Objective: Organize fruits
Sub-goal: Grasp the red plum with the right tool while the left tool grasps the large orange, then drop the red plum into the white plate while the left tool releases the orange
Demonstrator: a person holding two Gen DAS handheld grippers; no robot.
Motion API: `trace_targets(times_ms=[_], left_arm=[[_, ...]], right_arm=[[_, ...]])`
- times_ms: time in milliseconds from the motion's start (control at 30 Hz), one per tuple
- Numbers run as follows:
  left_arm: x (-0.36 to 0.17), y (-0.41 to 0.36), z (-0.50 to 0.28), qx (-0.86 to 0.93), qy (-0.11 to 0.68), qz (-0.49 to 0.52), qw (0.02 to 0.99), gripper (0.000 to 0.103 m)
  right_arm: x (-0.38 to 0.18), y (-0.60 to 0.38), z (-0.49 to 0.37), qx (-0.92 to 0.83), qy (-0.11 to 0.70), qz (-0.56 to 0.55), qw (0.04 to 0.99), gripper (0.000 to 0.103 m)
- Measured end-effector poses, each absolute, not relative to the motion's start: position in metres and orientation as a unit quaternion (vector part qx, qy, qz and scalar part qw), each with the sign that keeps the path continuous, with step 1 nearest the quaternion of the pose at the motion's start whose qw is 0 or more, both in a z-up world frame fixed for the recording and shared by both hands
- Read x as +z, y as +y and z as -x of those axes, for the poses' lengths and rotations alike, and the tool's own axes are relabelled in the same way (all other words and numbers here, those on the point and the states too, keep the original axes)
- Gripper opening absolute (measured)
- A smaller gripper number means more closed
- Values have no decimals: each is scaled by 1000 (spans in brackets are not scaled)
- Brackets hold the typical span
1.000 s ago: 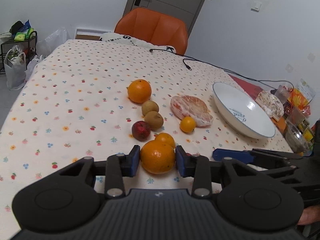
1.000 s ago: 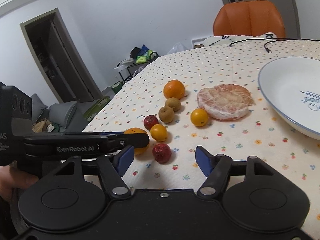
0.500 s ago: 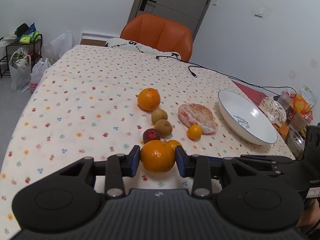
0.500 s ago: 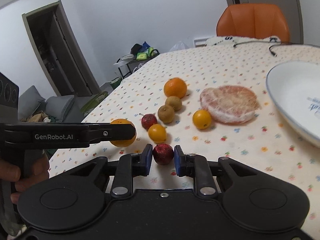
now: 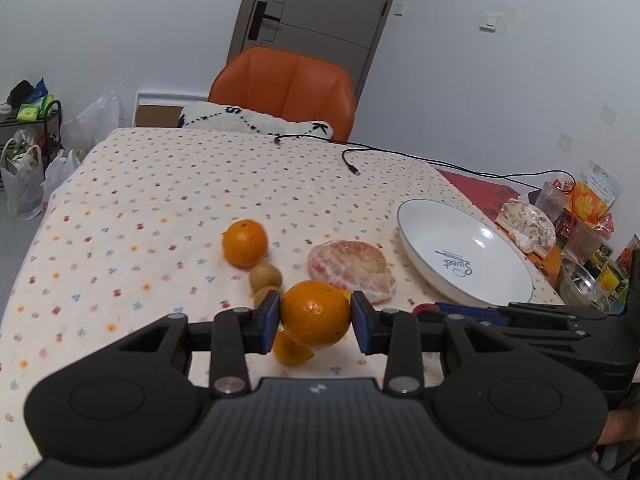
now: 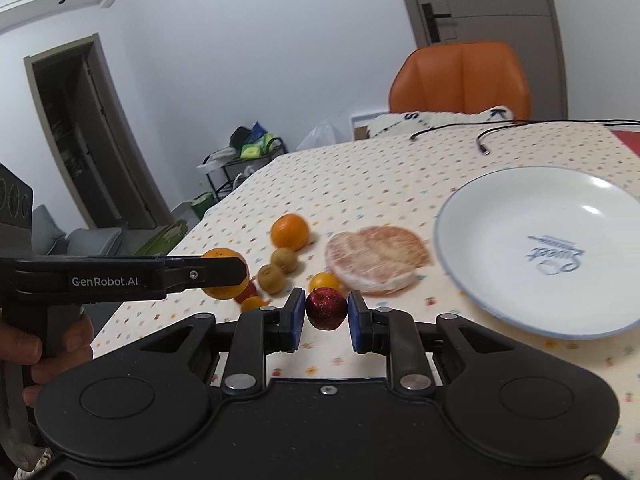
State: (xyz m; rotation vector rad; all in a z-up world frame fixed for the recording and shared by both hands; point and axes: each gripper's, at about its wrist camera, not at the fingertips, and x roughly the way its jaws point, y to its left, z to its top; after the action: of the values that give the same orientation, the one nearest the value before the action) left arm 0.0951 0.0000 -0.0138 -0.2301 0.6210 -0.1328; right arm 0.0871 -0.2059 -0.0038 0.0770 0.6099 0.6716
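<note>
A: Both claws are loaded. The left claw is clamped on the large orange, and the right claw is clamped on the small red fruit; both are lifted clear of the table.

B: Then I'd carry each fruit level over the white bowl, lower it close to the bottom and only then release, one claw at a time so they don't collide.

A: Any writing?

B: "GenRobot.AI" on the left claw's arm; the bowl reads "Sweet".
</note>
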Motion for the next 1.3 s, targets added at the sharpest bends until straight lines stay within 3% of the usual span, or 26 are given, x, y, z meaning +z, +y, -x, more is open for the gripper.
trace_targets(times_ms=[1300], left_arm=[[-20,-105,-167,-136,320,68,935,36]], right_arm=[[-2,-302,-117,218,270,-89,934,22]])
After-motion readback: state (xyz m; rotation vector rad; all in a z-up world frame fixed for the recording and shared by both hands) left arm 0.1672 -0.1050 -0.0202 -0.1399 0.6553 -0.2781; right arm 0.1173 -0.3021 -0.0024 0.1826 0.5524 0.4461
